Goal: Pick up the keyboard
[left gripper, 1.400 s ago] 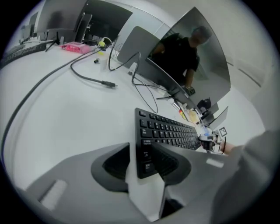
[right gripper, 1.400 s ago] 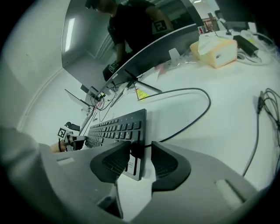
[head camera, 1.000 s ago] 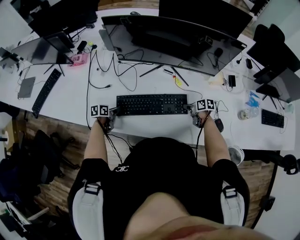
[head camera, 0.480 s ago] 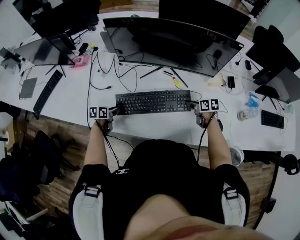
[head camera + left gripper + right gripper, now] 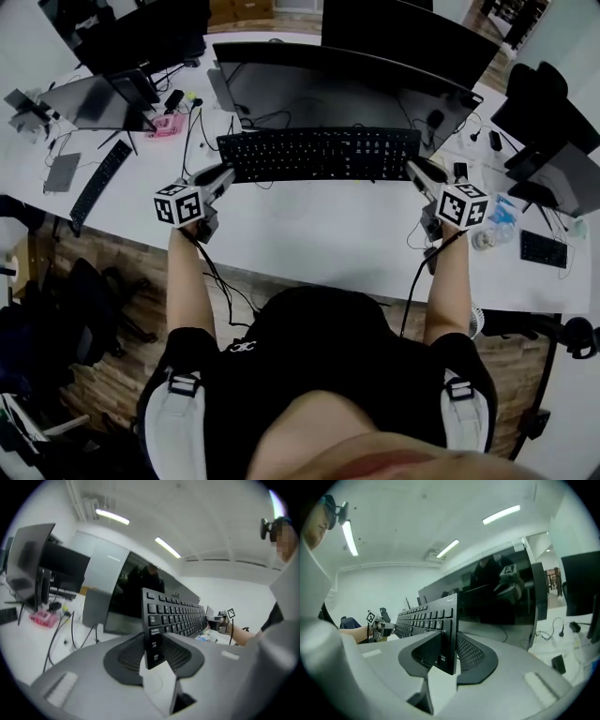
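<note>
A black keyboard [image 5: 319, 154] hangs in the air above the white desk [image 5: 309, 234], in front of the curved monitor [image 5: 347, 89]. My left gripper [image 5: 223, 174] is shut on its left end, and my right gripper [image 5: 415, 172] is shut on its right end. In the left gripper view the keyboard [image 5: 171, 616] stands on edge between the dark pads, its keys running off toward the other gripper. The right gripper view shows the keyboard [image 5: 429, 618] clamped the same way, keys facing left.
A second black keyboard [image 5: 94, 183] and a grey pad [image 5: 53, 173] lie at the desk's left. Cables [image 5: 192, 127] and a pink object [image 5: 161, 124] sit behind. At the right are a phone [image 5: 460, 172], a small keypad [image 5: 544, 248] and more monitors [image 5: 553, 141].
Both grippers have risen with the keyboard held between them. It left the desk and now hangs level in front of the curved monitor.
</note>
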